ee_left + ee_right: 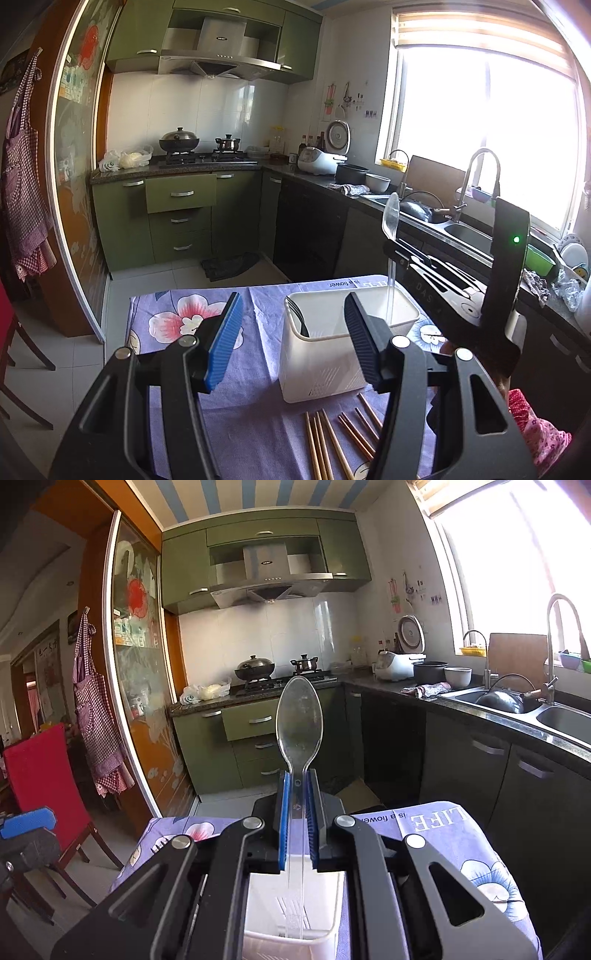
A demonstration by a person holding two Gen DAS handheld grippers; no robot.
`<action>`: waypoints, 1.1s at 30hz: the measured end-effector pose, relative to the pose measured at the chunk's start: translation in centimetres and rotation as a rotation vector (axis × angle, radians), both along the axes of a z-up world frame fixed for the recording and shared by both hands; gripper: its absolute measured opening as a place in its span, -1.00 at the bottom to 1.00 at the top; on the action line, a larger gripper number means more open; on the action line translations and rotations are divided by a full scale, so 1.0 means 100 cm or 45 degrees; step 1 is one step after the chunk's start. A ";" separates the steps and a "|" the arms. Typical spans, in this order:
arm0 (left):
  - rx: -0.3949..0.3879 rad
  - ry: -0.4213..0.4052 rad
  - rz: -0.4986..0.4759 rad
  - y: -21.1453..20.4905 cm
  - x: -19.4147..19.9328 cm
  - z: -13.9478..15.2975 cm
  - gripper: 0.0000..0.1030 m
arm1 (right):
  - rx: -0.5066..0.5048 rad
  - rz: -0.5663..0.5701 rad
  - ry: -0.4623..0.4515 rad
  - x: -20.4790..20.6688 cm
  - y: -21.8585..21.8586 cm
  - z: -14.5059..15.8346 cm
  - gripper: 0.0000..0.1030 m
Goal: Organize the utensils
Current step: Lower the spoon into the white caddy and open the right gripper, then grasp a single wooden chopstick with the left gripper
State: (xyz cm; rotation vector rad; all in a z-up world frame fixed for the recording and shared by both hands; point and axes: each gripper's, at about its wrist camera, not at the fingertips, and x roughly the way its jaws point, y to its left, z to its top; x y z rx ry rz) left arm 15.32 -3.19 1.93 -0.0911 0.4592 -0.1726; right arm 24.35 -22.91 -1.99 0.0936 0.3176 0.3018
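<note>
Reading the cloth first: printed on its far edge are "LIFE" (436,821) and "is a flower" (343,284), upside down from where I stand, and the letters "DAS" show on the body of my right tool in the left view.

My right tongs (297,812) are pinched narrow on the clear plastic spoon (298,716), gripping its neck between a blue ribbed pad on the left and a dark ribbed pad on the right. The spoon stands upright, oval bowl above the tongs, its flat see-through handle running down into the white utensil caddy (317,354). In the right view the handle's end hangs inside the caddy's right part; I cannot tell whether it touches the bottom.

My left tongs (291,343) stand wide with nothing between them, their blue pad to the left of the caddy and the dark pad in front of its right half, on the near side of it.

The caddy is a tall rectangular plastic box with rounded corners and slotted walls, standing on the worktop (255,413) under a lilac cloth with pink and white blossoms. Black forks (297,314) lean in its left corner, tines up. Wooden chopsticks (332,443), slender and brown, lie loosely fanned on the cloth just near of the caddy.
</note>
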 end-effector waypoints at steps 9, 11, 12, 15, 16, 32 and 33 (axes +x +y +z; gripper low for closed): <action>0.039 0.084 -0.044 -0.015 -0.001 -0.007 0.06 | -0.049 0.035 0.027 -0.023 0.000 -0.019 -0.59; 0.051 0.119 -0.050 -0.019 -0.002 -0.011 0.05 | -0.049 0.039 0.016 -0.031 -0.003 -0.019 -0.36; 0.056 0.138 -0.053 -0.020 -0.002 -0.013 0.06 | -0.057 0.044 0.017 -0.034 -0.004 -0.019 -0.31; 0.079 0.214 -0.063 -0.026 0.000 -0.021 0.06 | -0.040 0.040 0.016 -0.045 -0.013 -0.012 -0.31; 0.087 0.247 -0.066 -0.027 0.000 -0.025 0.06 | -0.029 0.035 0.016 -0.050 -0.018 -0.010 -0.31; 0.137 1.046 -0.120 -0.035 0.029 -0.170 -0.28 | 0.055 -0.007 0.420 -0.094 -0.105 -0.082 -0.08; 0.131 1.060 -0.117 -0.035 0.030 -0.173 -0.36 | 0.077 -0.005 0.435 -0.093 -0.109 -0.087 -0.08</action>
